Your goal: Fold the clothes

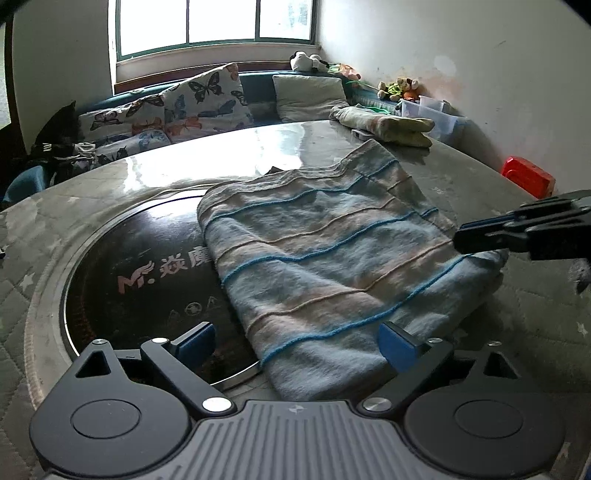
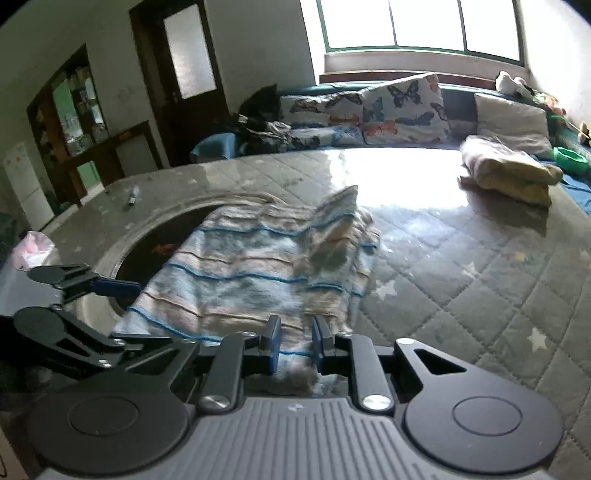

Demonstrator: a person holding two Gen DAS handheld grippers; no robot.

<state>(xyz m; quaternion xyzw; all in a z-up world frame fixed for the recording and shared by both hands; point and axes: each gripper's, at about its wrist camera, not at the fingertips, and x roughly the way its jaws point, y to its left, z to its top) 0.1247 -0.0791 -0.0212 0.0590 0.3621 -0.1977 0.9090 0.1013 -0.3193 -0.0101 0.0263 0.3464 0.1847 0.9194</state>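
Bright window at the back, sofa under it with butterfly cushions; in front sits a quilted grey desk with a round dark inset plate bearing printed lettering.

Striped garment — blue/beige bands, already doubled over — lies on the desk, its left part overhanging the inset plate, the rest on the quilted cover. One corner is flipped up and back over the body, seen in the right wrist view as a raised flap.

Left claw: spread wide, blue pads either side of the garment's near edge. Right pad sits over the cloth, left pad over the dark plate. Nothing pinched between them.

Right claw: narrow gap, fingers pinching a bunched fold of the garment's near-right edge — cloth visibly fills the space between the pads. From the left wrist view the same claw comes in from the right and meets the garment at its right-hand edge.

From the right wrist view the left claw sits at the garment's left side, just at the plate rim.

Second folded item, cream/yellow, lies well apart at the far side of the desk. Red box at the desk's right edge. Soft toys on the ledge by the wall.
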